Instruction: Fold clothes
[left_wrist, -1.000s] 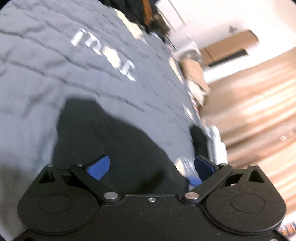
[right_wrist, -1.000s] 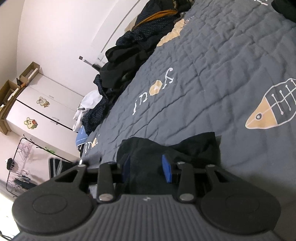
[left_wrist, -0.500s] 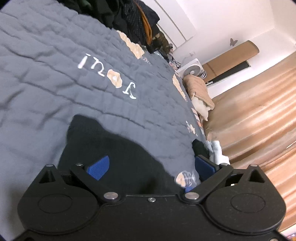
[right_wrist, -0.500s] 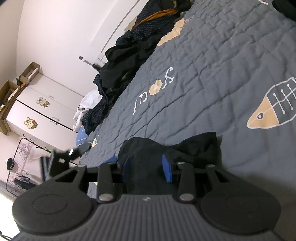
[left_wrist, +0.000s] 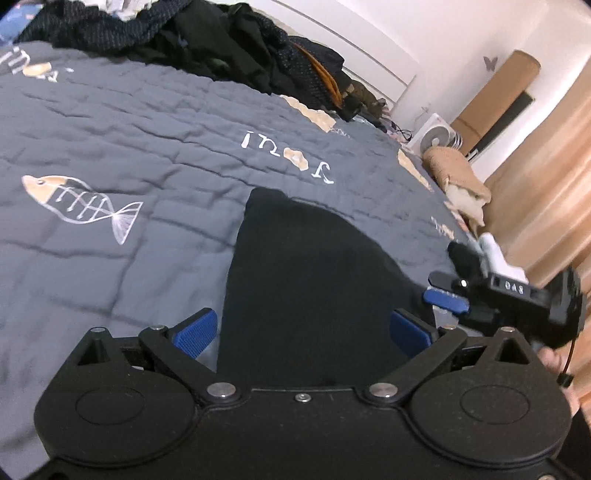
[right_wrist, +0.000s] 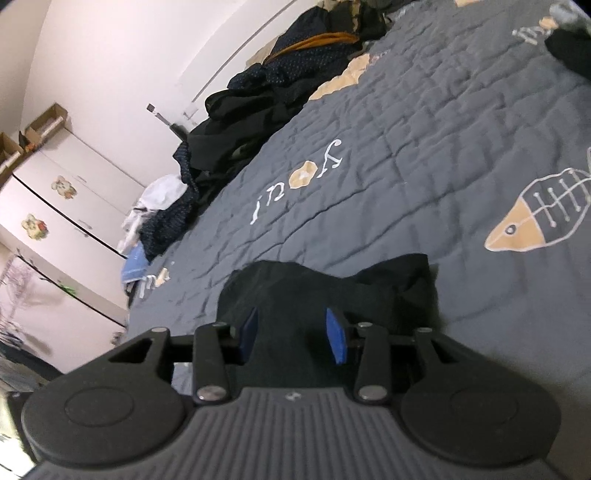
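Grey quilted bedspread (left_wrist: 155, 122), printed with fish skeletons, fills both of my views, with a heap of dark clothes (left_wrist: 207, 40) piled along its far edge against the white wall. On it, just this side of the printed lettering (left_wrist: 288, 157), lies the black garment (left_wrist: 310, 280) I am working. My left gripper (left_wrist: 312, 332) has swung round within the last second: its view, blurred and tilted then, is now steady, and takes in a fish print left of the lettering and my right gripper (left_wrist: 447, 301) at the garment's right edge. The left jaws stand wide apart over the black cloth, gripping nothing. The right gripper (right_wrist: 293, 330) has not shifted; its jaws sit fairly close together with a ridge of the garment (right_wrist: 332, 288) rising between the blue pads, but I cannot tell whether they pinch it or merely straddle it. I judge the left gripper is now lined up to take its own hold while the right anchors the far side. How many folds the garment already carries cannot be read from here.
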